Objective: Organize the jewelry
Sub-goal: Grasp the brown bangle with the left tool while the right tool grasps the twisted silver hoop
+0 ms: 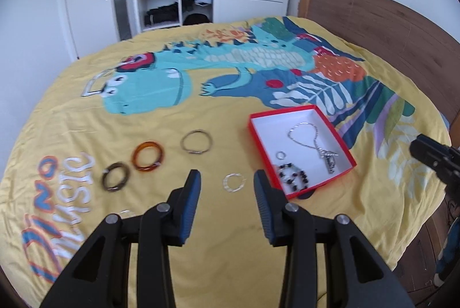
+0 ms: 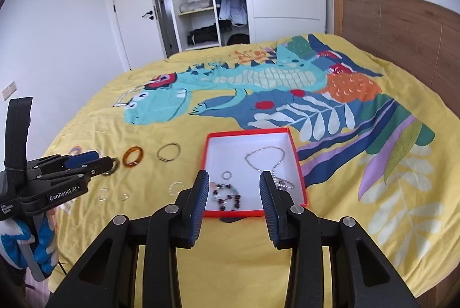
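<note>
Your yellow dinosaur bedspread [image 1: 201,221] carries the red tray [image 1: 346,152], holding a silver necklace [image 1: 310,141] and beaded bracelet [image 1: 293,178]. Your left gripper [image 1: 227,193] gapes wide over a clear ring [image 1: 234,182]; your right gripper [image 2: 234,193] hangs wide, empty, before the tray.

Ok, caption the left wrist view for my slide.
Open left gripper hovers over a clear bangle beside the red box holding a silver necklace.
</note>
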Motion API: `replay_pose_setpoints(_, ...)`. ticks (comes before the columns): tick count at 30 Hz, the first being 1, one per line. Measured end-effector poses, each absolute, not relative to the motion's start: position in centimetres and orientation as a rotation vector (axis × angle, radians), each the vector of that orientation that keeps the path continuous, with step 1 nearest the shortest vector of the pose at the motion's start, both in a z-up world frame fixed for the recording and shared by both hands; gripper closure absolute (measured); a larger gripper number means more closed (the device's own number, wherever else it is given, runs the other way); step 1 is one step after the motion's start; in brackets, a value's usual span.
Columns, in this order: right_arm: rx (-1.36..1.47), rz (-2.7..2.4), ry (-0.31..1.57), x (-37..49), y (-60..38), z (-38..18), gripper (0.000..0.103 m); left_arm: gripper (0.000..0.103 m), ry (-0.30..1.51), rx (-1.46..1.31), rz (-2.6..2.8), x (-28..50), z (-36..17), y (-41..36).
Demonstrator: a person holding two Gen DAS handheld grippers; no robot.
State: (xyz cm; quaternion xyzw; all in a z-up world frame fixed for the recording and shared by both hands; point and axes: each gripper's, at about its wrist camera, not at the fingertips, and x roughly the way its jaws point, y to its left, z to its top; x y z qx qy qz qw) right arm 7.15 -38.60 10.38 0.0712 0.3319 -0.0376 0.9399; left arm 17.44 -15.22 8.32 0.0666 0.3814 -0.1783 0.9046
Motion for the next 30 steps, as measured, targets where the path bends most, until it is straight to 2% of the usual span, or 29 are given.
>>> replay_pose_setpoints(13,0.115,-0.011,0.577,0.5,-31.8,16.3,0.064,0.064,0.694,0.106,-0.181,11.4,13.0,-2.0)
replay_pose_setpoints(20,0.093,0.013,0.555,-0.3,-29.9,17.7,0.06,0.063,0.643,0.06,-0.127,10.2,14.3,3.2)
replay_pose_setpoints(25,0.084,0.036,0.57,1.1,-28.8,16.7,0.056,0.064,0.664,0.036,-0.101,11.5,13.1,5.3)
replay_pose_setpoints(30,0.081,0.056,0.626,3.8,-28.1,13.4,0.055,0.063,0.738,0.01,-0.066,14.4,9.4,6.7)
